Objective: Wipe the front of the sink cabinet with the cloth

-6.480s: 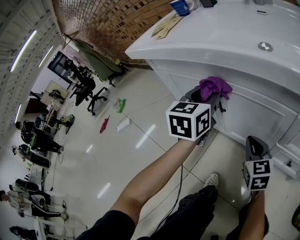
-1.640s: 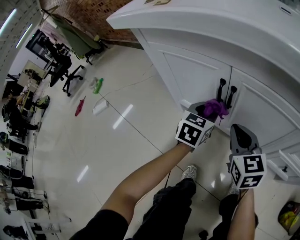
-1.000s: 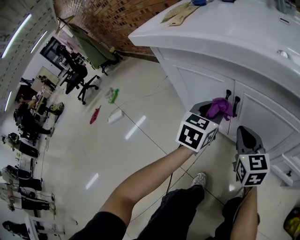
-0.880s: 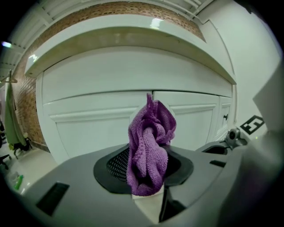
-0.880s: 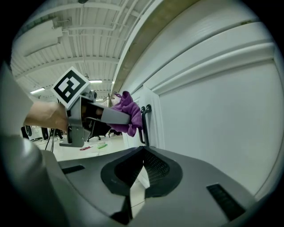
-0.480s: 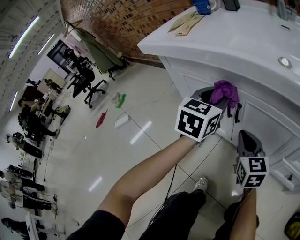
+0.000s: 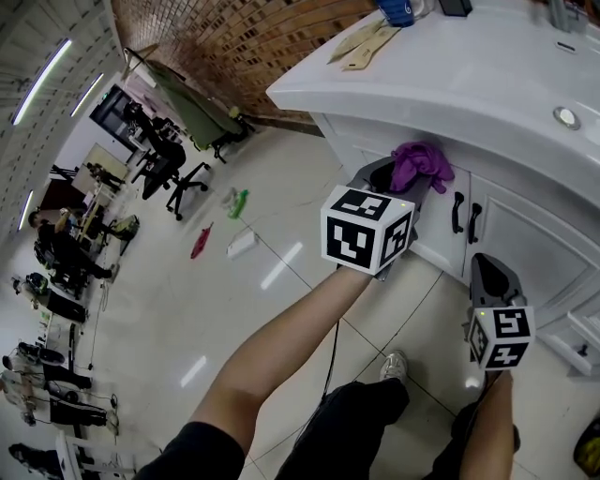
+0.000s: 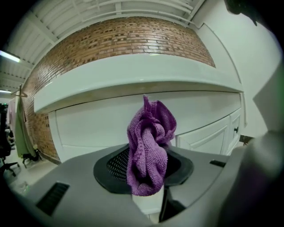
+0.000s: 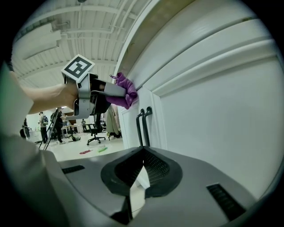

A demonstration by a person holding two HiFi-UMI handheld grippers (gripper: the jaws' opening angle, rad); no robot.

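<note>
We count two hand-held grippers, one cloth and two black handles (image 7: pixel 465 217) on the cabinet (image 7: pixel 530 230). The left hand-held gripper (image 7: pixel 398 181) is clenched on the purple cloth (image 7: pixel 419 164). The cloth bunches out past the jaws and touches the cabinet front just under the bench (image 7: pixel 469 70) edge, left of the handles. The right hand-held gripper (image 7: pixel 490 272) hangs lower and apart from the doors, its jaws pressed together with nothing between them. On the bench sit one blue mug (image 7: pixel 401 11) and two wooden utensils (image 7: pixel 361 45). Across the floor (image 7: pixel 281 309) lie three small items, green, red and white, with office chairs (image 7: pixel 183 178) and several people beyond.
</note>
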